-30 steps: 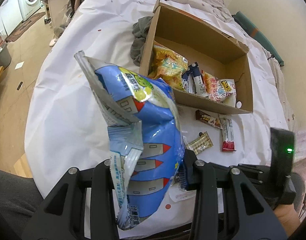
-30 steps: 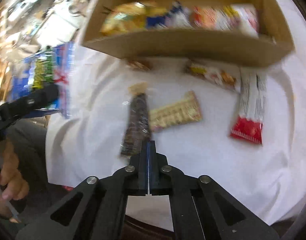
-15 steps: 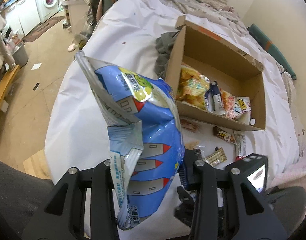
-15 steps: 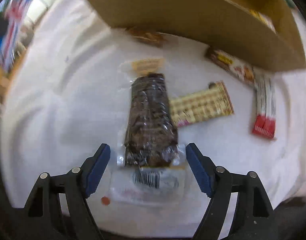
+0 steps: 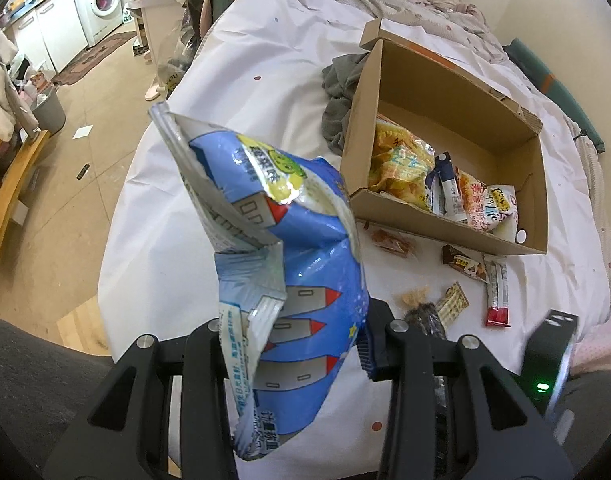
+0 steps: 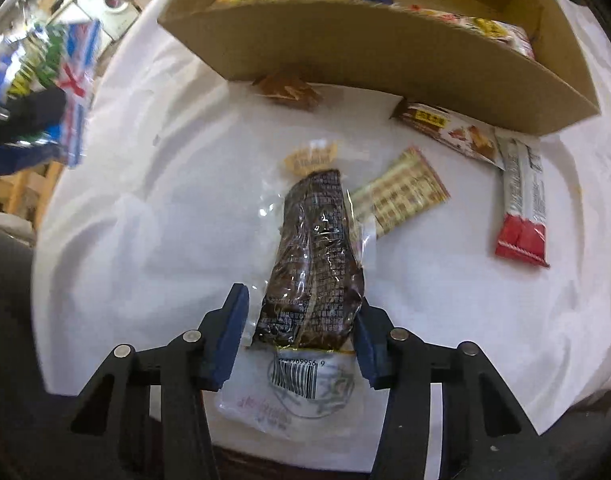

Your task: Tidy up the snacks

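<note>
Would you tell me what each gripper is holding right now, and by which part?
The left gripper holds the blue snack bag by its lower half. The right gripper, jaws closing, straddles the dark vacuum-packed snack's near end without gripping yet.

My left gripper (image 5: 293,344) is clamped on a blue snack bag (image 5: 281,240) that stands up between its fingers. Ahead and to the right lies an open cardboard box (image 5: 445,236) of snacks, with small packets (image 5: 465,266) scattered on the white sheet (image 5: 177,240) just before it.

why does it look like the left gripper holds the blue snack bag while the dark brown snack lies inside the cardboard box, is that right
Not quite. The left gripper does hold the blue snack bag, but the dark brown snack lies on the white sheet outside the cardboard box, as the right wrist view shows.
</note>
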The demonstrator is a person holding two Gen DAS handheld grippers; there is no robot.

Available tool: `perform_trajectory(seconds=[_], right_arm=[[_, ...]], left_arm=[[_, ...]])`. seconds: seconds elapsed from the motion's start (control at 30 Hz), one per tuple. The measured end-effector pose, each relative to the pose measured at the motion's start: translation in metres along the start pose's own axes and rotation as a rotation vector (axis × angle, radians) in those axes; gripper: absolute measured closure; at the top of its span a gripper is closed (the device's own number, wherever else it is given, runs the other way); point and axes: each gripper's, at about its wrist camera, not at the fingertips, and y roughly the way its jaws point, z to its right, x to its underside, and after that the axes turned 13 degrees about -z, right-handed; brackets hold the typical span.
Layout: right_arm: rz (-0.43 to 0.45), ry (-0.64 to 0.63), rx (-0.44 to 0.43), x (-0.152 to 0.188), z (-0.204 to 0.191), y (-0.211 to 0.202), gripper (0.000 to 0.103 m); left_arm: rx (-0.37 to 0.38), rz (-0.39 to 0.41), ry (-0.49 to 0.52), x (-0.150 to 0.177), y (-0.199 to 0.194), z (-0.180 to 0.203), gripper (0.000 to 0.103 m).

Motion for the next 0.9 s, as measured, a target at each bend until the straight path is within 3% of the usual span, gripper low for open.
perform_trajectory(seconds=[0.3, 0.33, 0.37, 0.4, 0.57, 0.7, 0.9], right_arm=[[0.072, 0.043, -0.158, 0.018, 0.034, -0.050, 0.061], [0.080, 0.042, -0.156, 0.018, 0.036, -0.053, 0.072], [0.083, 0.042, -0.161, 0.018, 0.040, -0.054, 0.077], [0.078, 0.047, -0.165, 0.020, 0.038, -0.050, 0.093], [0.015, 0.091, -0.207, 0.010, 0.043, -0.020, 0.093], [0.027, 0.083, -0.225, 0.009, 0.041, -0.020, 0.093], [0.114, 0.115, -0.356, 0.009, 0.052, -0.056, 0.093]], left_arm=[[-0.009, 0.000, 0.009, 0.001, 0.002, 0.001, 0.068], [-0.012, 0.002, 0.011, 0.001, 0.002, 0.002, 0.068], [-0.015, 0.003, 0.012, 0.001, 0.003, 0.002, 0.068], [-0.016, 0.002, 0.012, 0.001, 0.003, 0.003, 0.068], [-0.025, 0.000, 0.008, 0.000, 0.005, 0.002, 0.068], [-0.021, -0.007, 0.002, -0.001, 0.007, 0.001, 0.068], [0.033, 0.017, 0.027, -0.002, -0.005, 0.003, 0.068]])
